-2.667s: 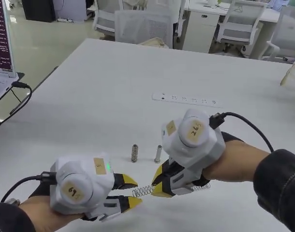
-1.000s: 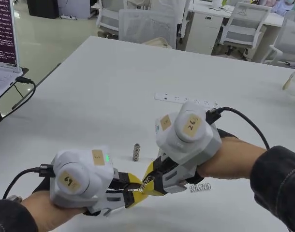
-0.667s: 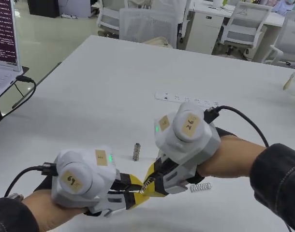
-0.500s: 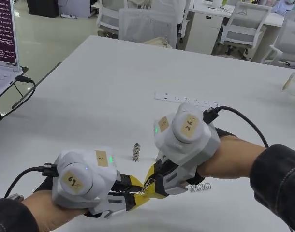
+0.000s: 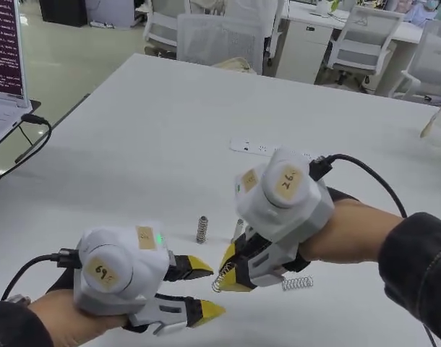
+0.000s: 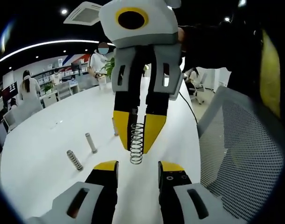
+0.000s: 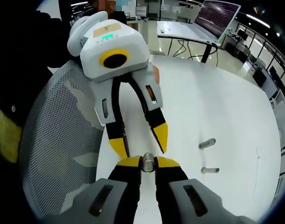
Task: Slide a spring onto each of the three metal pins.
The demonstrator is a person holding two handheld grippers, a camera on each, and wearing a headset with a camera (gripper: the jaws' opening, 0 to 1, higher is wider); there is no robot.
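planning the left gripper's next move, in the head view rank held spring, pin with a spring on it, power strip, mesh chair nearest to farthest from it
1. held spring, in the right gripper, just ahead of the left gripper
2. pin with a spring on it, upright, farther forward
3. power strip, well beyond the pin
4. mesh chair, farthest back
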